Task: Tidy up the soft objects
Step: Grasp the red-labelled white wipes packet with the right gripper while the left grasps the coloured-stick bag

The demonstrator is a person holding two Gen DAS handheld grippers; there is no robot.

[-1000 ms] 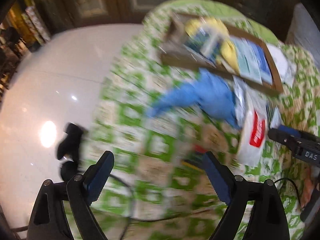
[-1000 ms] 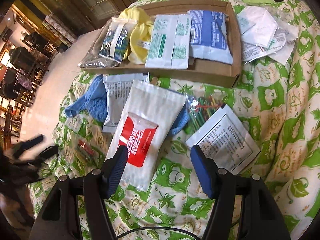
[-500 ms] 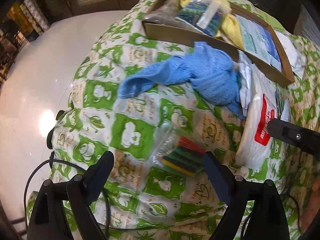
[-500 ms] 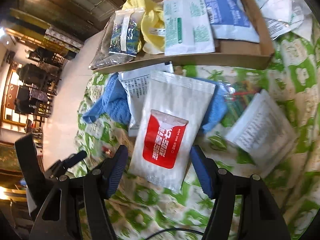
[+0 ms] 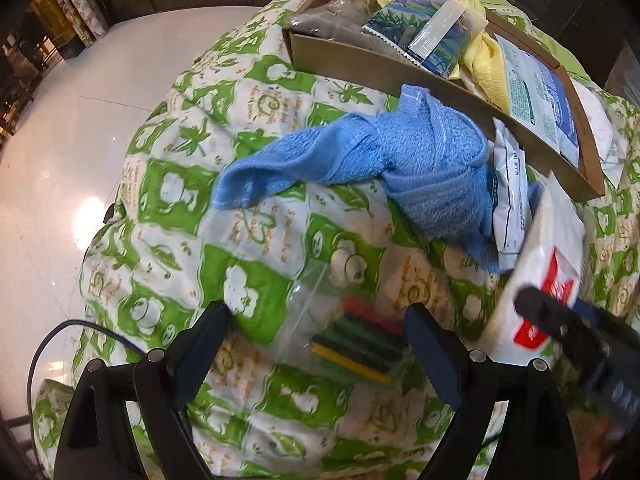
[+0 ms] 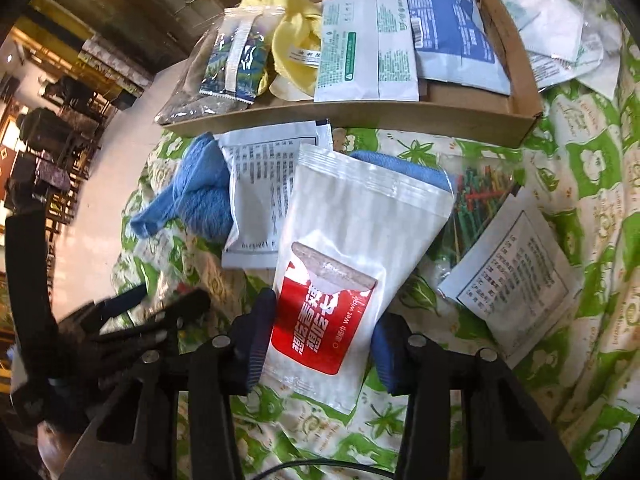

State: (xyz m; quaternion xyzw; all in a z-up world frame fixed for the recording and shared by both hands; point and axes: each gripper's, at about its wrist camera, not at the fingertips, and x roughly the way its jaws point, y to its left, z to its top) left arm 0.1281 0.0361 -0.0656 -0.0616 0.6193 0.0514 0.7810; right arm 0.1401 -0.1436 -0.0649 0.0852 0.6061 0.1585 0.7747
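Note:
A white wet-wipe pack with a red label lies on the green-and-white cloth; it also shows in the left wrist view. My right gripper is open, its fingers on either side of the pack's lower end. My left gripper is open over a clear bag of coloured strips. A blue towel lies crumpled beyond it. A cardboard tray at the back holds a yellow cloth and several packets.
A white printed packet lies on the towel. A second bag of coloured sticks and a white leaflet packet lie to the right. Loose white packets lie beyond the tray. White floor is at left.
My left gripper swung in and came closer over the bag of strips. My right gripper moved forward so its fingers now flank the wet-wipe pack.

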